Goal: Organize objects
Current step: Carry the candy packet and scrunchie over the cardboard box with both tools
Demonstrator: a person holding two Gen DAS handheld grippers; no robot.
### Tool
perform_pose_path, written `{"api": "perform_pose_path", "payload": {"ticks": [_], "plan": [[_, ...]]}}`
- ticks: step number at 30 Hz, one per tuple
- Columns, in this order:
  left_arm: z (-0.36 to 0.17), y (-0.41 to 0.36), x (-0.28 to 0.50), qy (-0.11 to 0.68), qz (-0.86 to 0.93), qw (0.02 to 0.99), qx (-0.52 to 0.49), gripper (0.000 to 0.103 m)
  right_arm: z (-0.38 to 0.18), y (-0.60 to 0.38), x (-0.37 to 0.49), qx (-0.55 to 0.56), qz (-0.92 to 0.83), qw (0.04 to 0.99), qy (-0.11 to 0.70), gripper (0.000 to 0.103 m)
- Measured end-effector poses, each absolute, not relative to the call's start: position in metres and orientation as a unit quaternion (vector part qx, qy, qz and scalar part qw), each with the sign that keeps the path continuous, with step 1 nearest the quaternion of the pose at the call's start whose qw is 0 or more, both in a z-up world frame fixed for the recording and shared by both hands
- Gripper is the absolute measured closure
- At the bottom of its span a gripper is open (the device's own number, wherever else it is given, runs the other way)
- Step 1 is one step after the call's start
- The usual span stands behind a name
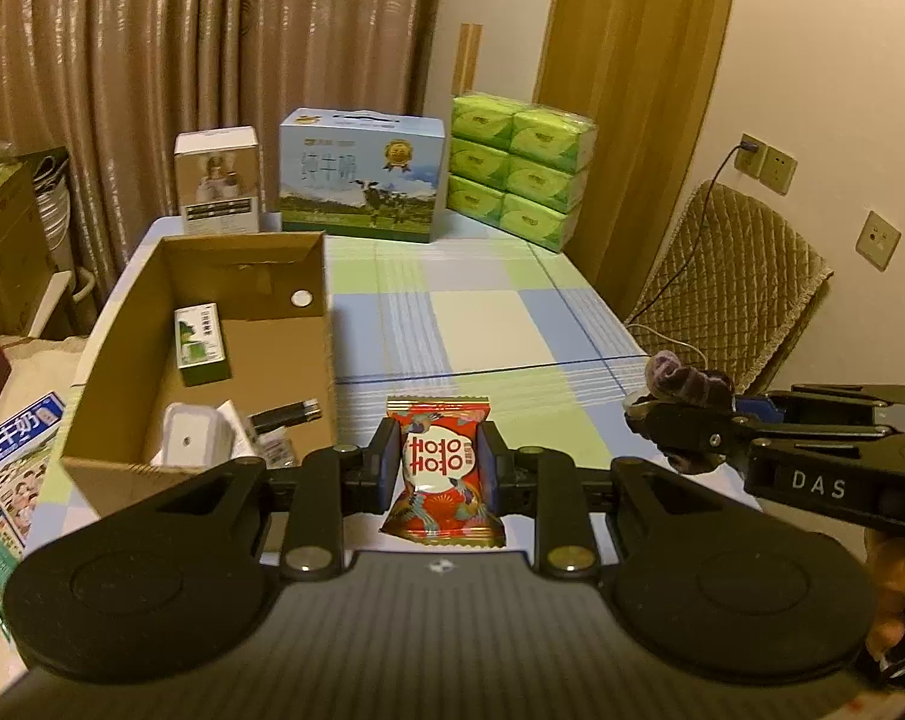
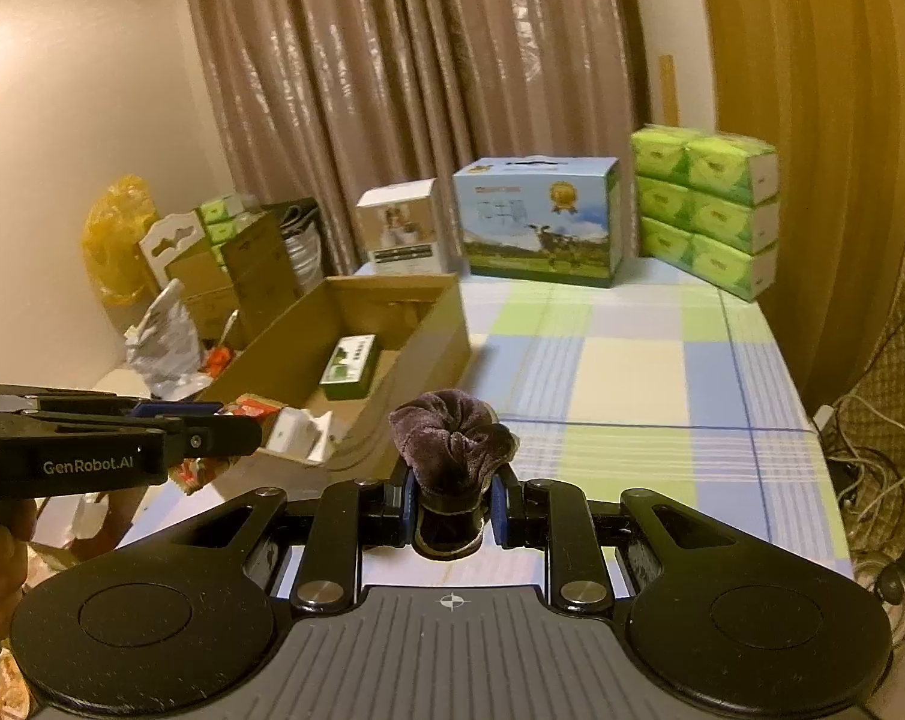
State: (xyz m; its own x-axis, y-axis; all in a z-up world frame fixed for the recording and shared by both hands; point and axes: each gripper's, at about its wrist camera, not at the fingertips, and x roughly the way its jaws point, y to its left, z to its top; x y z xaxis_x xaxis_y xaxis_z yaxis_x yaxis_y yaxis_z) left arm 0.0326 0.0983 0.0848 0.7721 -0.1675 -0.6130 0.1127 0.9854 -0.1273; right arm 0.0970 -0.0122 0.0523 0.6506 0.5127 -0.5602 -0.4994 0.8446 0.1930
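Observation:
My left gripper [image 1: 437, 456] is shut on a red snack packet [image 1: 439, 468] with white Chinese characters, held above the checked tablecloth just right of the open cardboard box [image 1: 212, 276]. My right gripper [image 2: 452, 495] is shut on a dark purple velvet scrunchie [image 2: 449, 441], also above the table, right of the box [image 2: 428, 324]. In the left wrist view the right gripper [image 1: 656, 420] and scrunchie [image 1: 686, 381] show at the right. In the right wrist view the left gripper [image 2: 245, 429] shows at the left. The box holds a green-and-white carton [image 1: 200, 342], a white case [image 1: 188, 435] and a dark stick-like item [image 1: 284, 414].
At the table's far edge stand a small white box [image 1: 217, 180], a blue milk carton case [image 1: 359, 174] and stacked green tissue packs [image 1: 518, 168]. A quilted chair [image 1: 728, 282] is to the right. Boxes and bags clutter the floor to the left [image 2: 224, 264].

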Motion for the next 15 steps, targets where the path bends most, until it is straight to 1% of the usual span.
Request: {"api": "perform_pose_path", "payload": {"ticks": [15], "plan": [[0.083,0.143,0.018,0.327,-0.03,0.943,-0.057,0.081,0.051,0.024,0.093,-0.005,0.307,0.9,0.31,0.083]]}}
